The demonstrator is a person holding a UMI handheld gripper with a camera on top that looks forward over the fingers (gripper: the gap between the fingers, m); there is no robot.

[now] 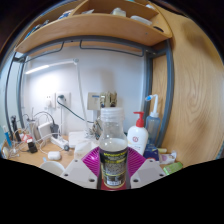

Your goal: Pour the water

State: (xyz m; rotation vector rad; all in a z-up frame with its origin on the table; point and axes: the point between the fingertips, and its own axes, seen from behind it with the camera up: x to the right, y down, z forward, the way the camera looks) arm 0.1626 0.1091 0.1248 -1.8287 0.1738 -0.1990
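Observation:
A clear plastic bottle (113, 150) with a white cap and a dark yellow-printed label stands upright between my fingers. My gripper (113, 172) is shut on the bottle, both magenta pads (92, 159) pressing on its labelled lower half. The bottle looks lifted above the desk. Its base is hidden behind the fingers.
Behind it stand a white pump bottle (138, 133) with a red label, a glass jar (107, 120) and a blue-capped spray bottle (152, 105). A wooden shelf (95, 25) runs overhead and a wooden panel (190, 100) closes the right side. Cluttered items (30, 135) lie at left.

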